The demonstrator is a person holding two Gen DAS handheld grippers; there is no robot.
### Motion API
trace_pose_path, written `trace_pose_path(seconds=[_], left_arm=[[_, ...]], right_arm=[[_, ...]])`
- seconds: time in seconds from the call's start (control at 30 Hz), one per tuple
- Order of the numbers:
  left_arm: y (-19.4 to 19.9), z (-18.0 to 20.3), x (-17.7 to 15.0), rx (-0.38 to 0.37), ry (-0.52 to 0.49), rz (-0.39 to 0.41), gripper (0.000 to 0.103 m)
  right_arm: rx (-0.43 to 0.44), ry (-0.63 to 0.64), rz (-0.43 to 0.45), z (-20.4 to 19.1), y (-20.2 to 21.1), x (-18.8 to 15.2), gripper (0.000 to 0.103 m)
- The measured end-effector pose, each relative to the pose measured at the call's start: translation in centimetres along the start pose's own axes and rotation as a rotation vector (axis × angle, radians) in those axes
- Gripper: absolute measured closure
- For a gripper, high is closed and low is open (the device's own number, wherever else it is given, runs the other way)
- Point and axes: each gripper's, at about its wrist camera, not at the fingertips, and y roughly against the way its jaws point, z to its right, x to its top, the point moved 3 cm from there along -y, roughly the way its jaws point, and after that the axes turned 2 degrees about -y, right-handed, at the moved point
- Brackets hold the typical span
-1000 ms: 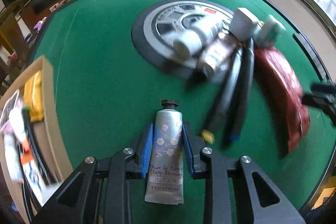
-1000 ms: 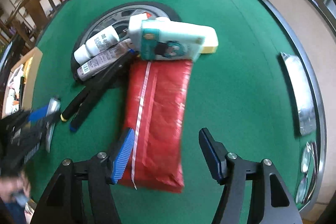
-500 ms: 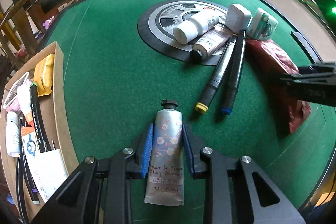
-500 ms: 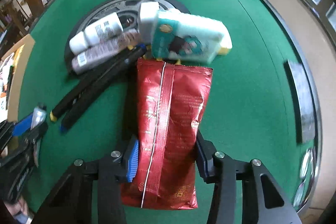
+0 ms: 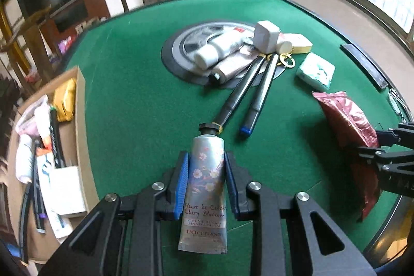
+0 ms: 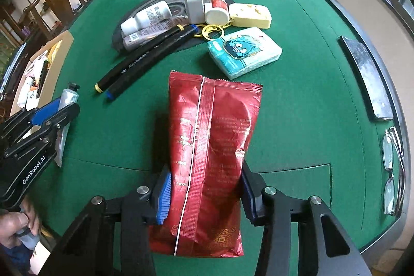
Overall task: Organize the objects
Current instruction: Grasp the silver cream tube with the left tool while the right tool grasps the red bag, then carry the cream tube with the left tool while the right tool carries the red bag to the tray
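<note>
My left gripper (image 5: 206, 181) is shut on a silver hand-cream tube (image 5: 205, 188) with a flower print, held above the green table (image 5: 134, 100); the same tube (image 6: 69, 95) shows at the left of the right wrist view. My right gripper (image 6: 205, 194) is shut on a red foil snack bag (image 6: 209, 146), lifted off the felt; that bag (image 5: 346, 120) appears at the right edge of the left wrist view. A cardboard box (image 5: 77, 105) with several items sits at the left.
Around the round centre plate (image 6: 155, 14) lie two black markers (image 6: 145, 58), two small bottles (image 6: 147, 17), a white box (image 6: 194, 4), a yellow keyring case (image 6: 251, 14) and a tissue pack (image 6: 244, 51). Glasses (image 6: 393, 167) rest near the table's right edge.
My right gripper closed on the red bag and pulled it back from the pile, uncovering the tissue pack. My left gripper, still holding the tube, drew back and rose a little.
</note>
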Motion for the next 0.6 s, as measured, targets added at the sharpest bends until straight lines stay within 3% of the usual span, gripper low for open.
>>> trace_pose_path(seconds=[0.6], left_arm=[[4.6,-1.6,-0.3,0.101,-0.026,0.088,0.077]], right_arm=[[0.071,0.125,0.086,-6.0,3.8,0.4,0.054]])
